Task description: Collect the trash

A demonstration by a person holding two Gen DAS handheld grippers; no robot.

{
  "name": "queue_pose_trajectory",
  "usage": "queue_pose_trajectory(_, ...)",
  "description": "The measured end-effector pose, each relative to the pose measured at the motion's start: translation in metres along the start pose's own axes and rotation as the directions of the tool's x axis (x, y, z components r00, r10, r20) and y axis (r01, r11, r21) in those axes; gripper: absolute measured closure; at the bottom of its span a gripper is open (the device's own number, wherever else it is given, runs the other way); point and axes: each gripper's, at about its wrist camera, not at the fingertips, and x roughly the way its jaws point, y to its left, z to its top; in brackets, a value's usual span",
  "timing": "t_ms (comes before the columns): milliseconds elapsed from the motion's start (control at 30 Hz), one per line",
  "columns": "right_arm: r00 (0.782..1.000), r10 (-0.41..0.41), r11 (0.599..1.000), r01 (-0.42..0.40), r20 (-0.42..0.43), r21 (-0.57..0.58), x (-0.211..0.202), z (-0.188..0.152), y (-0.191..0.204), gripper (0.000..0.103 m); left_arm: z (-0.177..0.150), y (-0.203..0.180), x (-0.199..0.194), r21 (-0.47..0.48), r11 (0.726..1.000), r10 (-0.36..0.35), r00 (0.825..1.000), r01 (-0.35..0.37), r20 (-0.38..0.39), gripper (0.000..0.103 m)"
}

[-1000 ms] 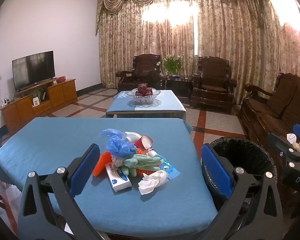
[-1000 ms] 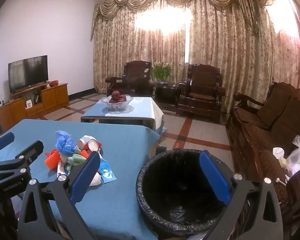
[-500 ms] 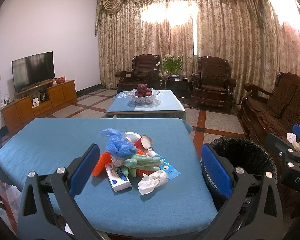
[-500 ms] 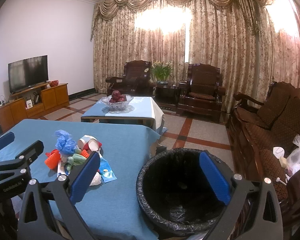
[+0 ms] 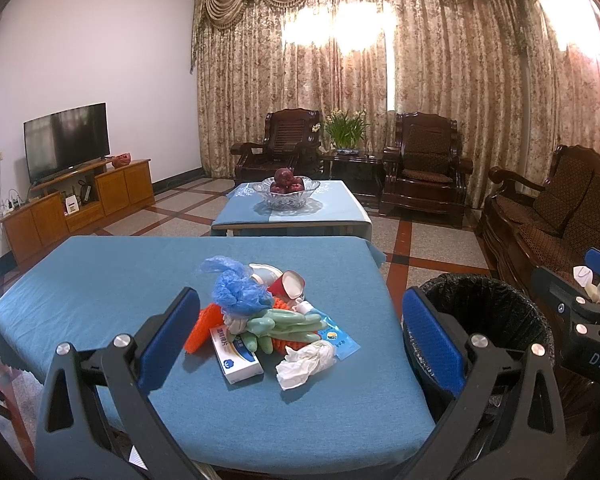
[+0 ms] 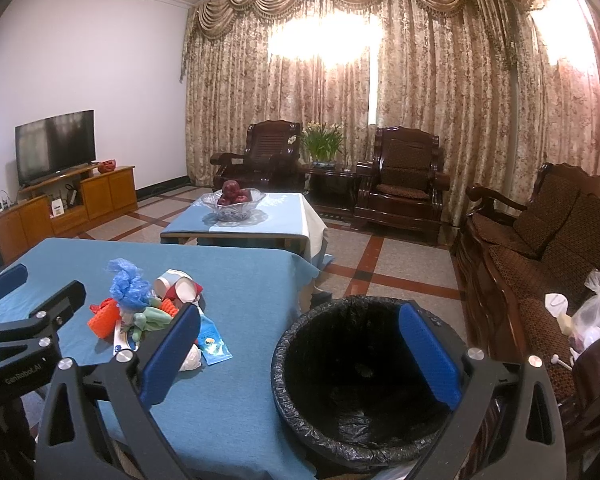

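Trash pile (image 5: 268, 320): we see it heaped near the middle of the blue tabletop (image 5: 100, 280), nothing yet lifted.
Pile contents: a crumpled white tissue (image 5: 306, 362) at the near edge, a white and blue box (image 5: 236, 354) beside it, pale green gloves (image 5: 284, 326), a blue plastic bag (image 5: 236, 290) on top, a red paper cup (image 5: 288, 284) behind, something orange (image 5: 202, 326) on the left.
Bin (image 6: 364, 376): black-lined, standing on the floor just off the tabletop's right edge; we see no trash in it.
Left gripper (image 5: 300, 344): our fingers stand wide apart and hold nothing, raised short of the pile and aimed at it.
Right gripper (image 6: 300, 352): fingers likewise spread and holding nothing, poised above the bin's near rim.
Risk, tangling: the pieces overlap, so we judge that a pinch on the gloves or bag could drag neighbours along and scatter them across the cloth.
Risk, soft items: tissue and bag may slip out of a shallow grip on the way over.
Risk, the gap: anything released early would drop to the floor between tabletop and bin.
Risk, cloth: closing too low could catch the tablecloth.
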Motion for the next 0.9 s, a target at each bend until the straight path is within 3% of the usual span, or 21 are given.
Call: queue_pose_trajectory(900, 1.000, 0.000, 1.000, 0.000, -0.005, 0.000, 0.0015, -0.0019, 0.0002, 0.006, 0.0000, -0.0001, -0.0001, 0.001, 1.000, 0.000, 1.000, 0.000, 0.000, 0.005)
